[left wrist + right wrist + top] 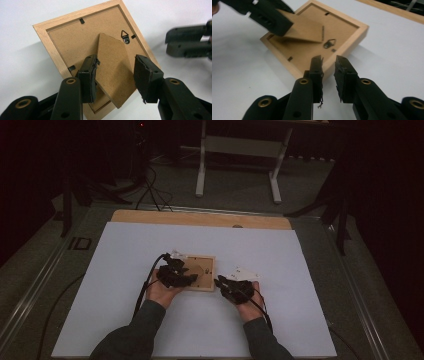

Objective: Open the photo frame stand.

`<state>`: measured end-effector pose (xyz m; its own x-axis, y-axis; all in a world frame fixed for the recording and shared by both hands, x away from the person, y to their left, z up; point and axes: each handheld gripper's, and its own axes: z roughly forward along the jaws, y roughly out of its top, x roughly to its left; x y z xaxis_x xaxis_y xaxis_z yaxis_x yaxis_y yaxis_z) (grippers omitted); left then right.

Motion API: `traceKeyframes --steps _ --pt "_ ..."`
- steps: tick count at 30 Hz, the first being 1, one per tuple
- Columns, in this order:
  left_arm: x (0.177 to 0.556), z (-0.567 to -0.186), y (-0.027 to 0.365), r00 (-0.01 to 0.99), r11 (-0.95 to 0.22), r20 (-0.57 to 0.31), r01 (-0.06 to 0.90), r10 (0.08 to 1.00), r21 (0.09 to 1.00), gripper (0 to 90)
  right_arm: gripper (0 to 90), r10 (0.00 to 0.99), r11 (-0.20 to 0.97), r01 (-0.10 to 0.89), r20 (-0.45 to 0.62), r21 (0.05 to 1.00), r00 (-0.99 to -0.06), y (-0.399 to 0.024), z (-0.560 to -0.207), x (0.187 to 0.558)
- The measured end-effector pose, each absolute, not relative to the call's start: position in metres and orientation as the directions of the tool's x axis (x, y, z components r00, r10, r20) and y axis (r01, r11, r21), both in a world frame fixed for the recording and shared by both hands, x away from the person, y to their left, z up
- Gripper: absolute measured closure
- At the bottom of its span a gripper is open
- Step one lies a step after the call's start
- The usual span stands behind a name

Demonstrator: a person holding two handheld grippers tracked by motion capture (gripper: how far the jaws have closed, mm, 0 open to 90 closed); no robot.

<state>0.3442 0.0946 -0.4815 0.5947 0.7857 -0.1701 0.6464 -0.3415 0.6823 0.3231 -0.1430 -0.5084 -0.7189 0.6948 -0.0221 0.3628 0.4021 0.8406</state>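
Overhead, we saw a wooden frame [202, 276] lying face down near the middle of the white surface [125, 270], back panel up. Our left hand [161, 292] held the left tool [186, 279] over the frame's near-left part; our right hand [248, 307] held the right tool [218, 281] just beside the frame's right edge. A small white card [243, 272] lay on the surface just right of the frame, beyond the right tool.

Along the left tool [115, 72], we recorded the jaws spread, one on each side of the cardboard stand [113, 72], which was swung up off the back panel. Its left pad [90, 75] lay against the stand's edge; the right pad stood apart from it. The stand was not pinched. A metal hanger [125, 37] sat on the back near the stand's hinge end, and small black clips [82, 21] held the panel in the frame [50, 47].

Along the right tool [328, 68], we noted the jaws slightly parted with nothing between them, tips close to the frame [352, 37] edge; whether they touched it we could not tell. The left tool [270, 18] showed beyond, at the raised stand [307, 31].
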Motion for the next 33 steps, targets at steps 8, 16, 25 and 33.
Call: traceKeyframes --steps 8,16,25,33 --pt "0.333 -0.482 0.093 0.622 -0.378 -0.093 0.580 0.777 0.721 54.6 73.3 0.710 0.366 0.367 -0.001 0.856 -0.705 -0.160 -0.490 0.329" --pt "0.320 -0.483 0.091 0.624 -0.395 -0.029 0.529 0.781 0.751 54.6 62.5 0.703 0.384 0.374 -0.005 0.844 -0.711 -0.154 -0.479 0.341" --pt "0.310 -0.488 0.088 0.619 -0.416 0.034 0.485 0.785 0.770 53.8 53.6 0.701 0.367 0.423 0.053 0.828 -0.711 -0.146 -0.483 0.357" --pt "0.308 -0.489 0.088 0.623 -0.423 0.048 0.470 0.781 0.774 53.9 44.7 0.675 0.345 0.491 0.152 0.800 -0.722 -0.139 -0.491 0.378"
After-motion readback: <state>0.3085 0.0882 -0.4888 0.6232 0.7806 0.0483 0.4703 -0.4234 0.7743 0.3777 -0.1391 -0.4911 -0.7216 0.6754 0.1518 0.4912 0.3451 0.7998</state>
